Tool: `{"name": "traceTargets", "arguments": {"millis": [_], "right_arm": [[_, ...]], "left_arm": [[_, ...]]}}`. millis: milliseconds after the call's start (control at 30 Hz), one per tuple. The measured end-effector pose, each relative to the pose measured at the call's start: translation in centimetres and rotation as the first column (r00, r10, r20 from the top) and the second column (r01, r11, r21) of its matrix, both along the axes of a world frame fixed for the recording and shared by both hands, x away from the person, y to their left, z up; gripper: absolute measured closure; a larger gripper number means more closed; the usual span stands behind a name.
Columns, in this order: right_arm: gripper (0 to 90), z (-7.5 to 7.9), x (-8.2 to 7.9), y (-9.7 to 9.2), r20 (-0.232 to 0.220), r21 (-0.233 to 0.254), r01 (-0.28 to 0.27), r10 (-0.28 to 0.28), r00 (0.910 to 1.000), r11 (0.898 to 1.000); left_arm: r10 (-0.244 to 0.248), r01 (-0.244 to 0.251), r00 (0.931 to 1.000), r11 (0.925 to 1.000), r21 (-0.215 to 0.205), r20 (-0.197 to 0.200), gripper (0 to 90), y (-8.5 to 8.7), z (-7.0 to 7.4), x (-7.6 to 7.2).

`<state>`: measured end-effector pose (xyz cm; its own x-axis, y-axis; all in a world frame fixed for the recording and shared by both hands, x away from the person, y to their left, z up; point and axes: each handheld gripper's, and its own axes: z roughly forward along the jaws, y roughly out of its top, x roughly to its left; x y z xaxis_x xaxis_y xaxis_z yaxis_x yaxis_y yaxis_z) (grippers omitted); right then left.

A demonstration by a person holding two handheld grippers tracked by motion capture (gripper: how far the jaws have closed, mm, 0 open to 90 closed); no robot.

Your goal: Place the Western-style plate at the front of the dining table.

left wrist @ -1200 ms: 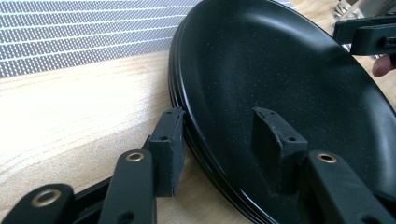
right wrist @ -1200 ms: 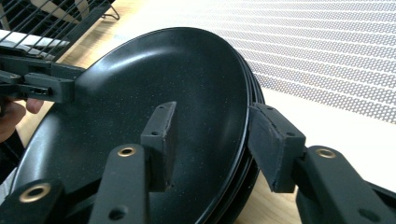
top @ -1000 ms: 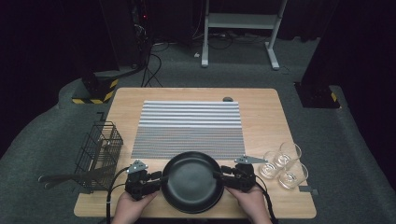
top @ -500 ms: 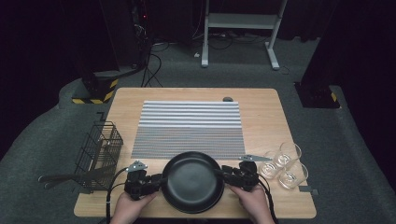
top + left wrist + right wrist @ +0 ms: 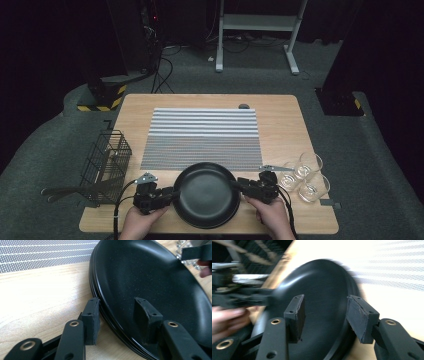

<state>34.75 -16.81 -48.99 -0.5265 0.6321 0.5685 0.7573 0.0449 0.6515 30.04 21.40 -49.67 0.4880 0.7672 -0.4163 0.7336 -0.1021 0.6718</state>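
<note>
The round black plates, stacked at the table's near edge, have not moved. The left gripper and right gripper straddle opposite rims, jaws apart, not yet squeezing.

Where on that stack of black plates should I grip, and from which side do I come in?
Grip the stack of black plates at its raised rim, probably from two opposite sides at once. It is round, wide and shallow, with no handle, and its rims are stacked, so one jaw goes inside the dish and one outside. The left gripper and the right gripper already straddle the rim that way.
</note>
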Motion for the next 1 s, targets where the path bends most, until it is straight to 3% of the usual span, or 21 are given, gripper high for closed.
{"name": "traceTargets", "arguments": {"millis": [67, 267, 400, 667, 1000], "right_arm": [[48.3, -0.09, 0.18, -0.39, -0.016, 0.027, -0.001, 0.002, 0.9999, 1.000], [47.8, -0.26, 0.17, -0.17, -0.028, 0.012, -0.015, 0.016, 0.9995, 1.000], [46.7, -0.45, 0.18, 0.12, -0.028, 0.008, -0.025, 0.025, 0.9993, 1.000], [46.3, -0.44, 0.08, 0.26, -0.028, 0.000, -0.021, 0.021, 0.9994, 1.000], [46.4, -0.54, 0.19, 0.34, -0.075, 0.001, -0.017, 0.017, 0.9970, 1.000]], "left_arm": [[0.001, -0.001, 1.0000, 1.0000, -0.001, -0.001, 55.3, 0.01, -0.04, -0.01], [-0.007, 0.007, 0.9999, 0.9999, 0.016, -0.008, 53.0, -0.20, -0.44, -0.05], [0.004, -0.004, 0.9996, 1.0000, -0.002, -0.027, 53.6, -0.15, -0.42, -0.05], [-0.002, 0.002, 0.9997, 1.0000, -0.001, -0.026, 53.1, -0.11, -0.45, -0.03], [-0.009, 0.009, 0.9991, 1.0000, -0.001, -0.042, 52.1, -0.33, -0.79, -0.07]]}}
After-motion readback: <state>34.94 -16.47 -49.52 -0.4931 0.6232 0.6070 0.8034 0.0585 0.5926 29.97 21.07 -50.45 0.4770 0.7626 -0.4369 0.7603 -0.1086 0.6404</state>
